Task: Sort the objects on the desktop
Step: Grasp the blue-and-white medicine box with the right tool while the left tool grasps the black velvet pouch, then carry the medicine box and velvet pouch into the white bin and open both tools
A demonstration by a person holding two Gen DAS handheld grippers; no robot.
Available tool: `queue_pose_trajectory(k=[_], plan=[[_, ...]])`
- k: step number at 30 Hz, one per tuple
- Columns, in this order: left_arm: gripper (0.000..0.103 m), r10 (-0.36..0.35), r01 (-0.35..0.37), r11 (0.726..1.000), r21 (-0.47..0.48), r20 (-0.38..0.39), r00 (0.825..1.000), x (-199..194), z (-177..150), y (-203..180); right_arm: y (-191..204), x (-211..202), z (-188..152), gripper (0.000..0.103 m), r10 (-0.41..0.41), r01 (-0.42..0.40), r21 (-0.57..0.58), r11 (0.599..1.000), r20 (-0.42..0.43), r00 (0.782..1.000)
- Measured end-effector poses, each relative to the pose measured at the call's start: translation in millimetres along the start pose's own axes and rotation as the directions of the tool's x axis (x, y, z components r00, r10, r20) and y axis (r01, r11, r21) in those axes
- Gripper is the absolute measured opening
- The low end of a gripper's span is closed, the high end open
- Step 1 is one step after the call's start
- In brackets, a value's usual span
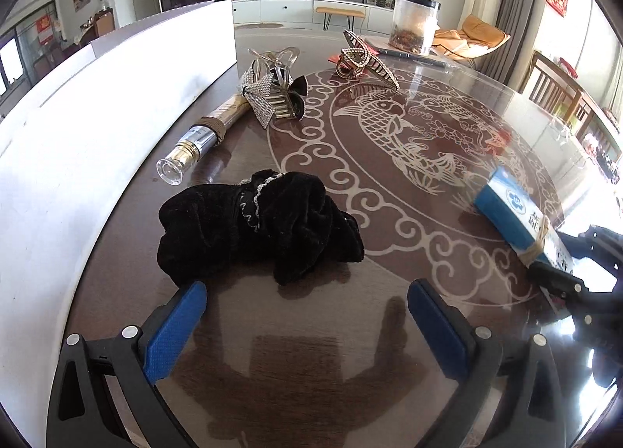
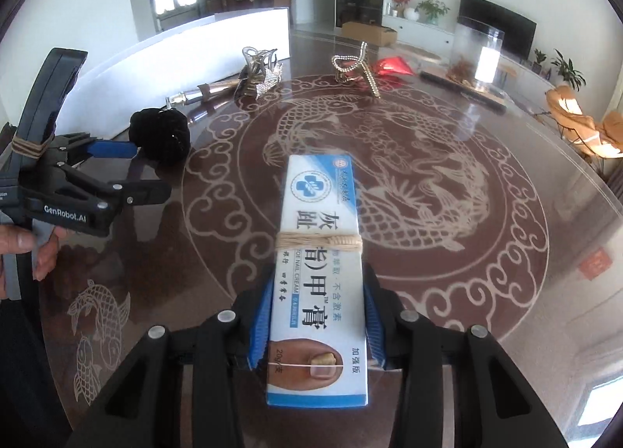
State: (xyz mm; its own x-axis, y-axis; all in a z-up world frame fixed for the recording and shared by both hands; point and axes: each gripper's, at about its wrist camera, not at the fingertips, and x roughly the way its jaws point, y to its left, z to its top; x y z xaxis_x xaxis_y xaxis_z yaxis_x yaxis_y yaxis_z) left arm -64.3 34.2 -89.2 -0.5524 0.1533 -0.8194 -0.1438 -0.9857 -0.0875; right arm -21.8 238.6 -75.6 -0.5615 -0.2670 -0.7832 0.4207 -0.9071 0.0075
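A long blue-and-white nail cream box (image 2: pixel 317 237), tied round with a rubber band, sits lengthwise between the blue pads of my right gripper (image 2: pixel 317 280), which is shut on it above the glass table. The left wrist view shows the same box (image 1: pixel 506 206) at the right, with the right gripper (image 1: pixel 560 276) on its near end. My left gripper (image 1: pixel 307 292) stands open and holds nothing. A black velvet scrunchie (image 1: pixel 253 230) lies just beyond its fingertips. The right wrist view shows the left gripper (image 2: pixel 144 171) in a person's hand, next to the scrunchie (image 2: pixel 159 136).
A small glass spray bottle (image 1: pixel 202 136), a rhinestone hair claw (image 1: pixel 276 85) and a gold hair claw (image 1: pixel 362 58) lie further back on the table. A white box wall (image 1: pixel 117 97) runs along the left. A clear jar (image 1: pixel 414 25) stands at the far edge, beside red paper (image 2: pixel 389 67).
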Motion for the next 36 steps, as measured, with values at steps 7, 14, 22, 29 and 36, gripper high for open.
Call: queue_pose_trajectory(k=[7, 14, 22, 29, 36], plan=[[0.103, 0.125, -0.122, 0.988, -0.098, 0.027, 0.992, 1, 38, -9, 1, 2, 4, 0.043, -0.03, 0.03, 0.052, 0.998, 0.006, 1.0], [0.103, 0.211, -0.218, 0.971, -0.099, -0.077, 0.975, 38, 45, 3, 4, 2, 3, 0.043, -0.04, 0.04, 0.048, 0.998, 0.005, 0.999], [0.103, 0.181, -0.182, 0.981, -0.073, -0.028, 0.983, 34, 38, 11, 4, 4, 4, 0.058, 0.001, -0.002, 0.045, 0.999, 0.006, 1.0], [0.03, 0.149, -0.152, 0.987, 0.056, 0.053, 0.987, 24, 40, 16, 8, 14, 20, 0.044, -0.001, 0.002, 0.017, 1.0, -0.051, 0.999], [0.03, -0.015, 0.007, 0.999, 0.038, 0.212, 0.977, -47, 1, 27, 26, -30, 15, 0.044, 0.025, -0.026, 0.043, 0.999, 0.024, 0.999]])
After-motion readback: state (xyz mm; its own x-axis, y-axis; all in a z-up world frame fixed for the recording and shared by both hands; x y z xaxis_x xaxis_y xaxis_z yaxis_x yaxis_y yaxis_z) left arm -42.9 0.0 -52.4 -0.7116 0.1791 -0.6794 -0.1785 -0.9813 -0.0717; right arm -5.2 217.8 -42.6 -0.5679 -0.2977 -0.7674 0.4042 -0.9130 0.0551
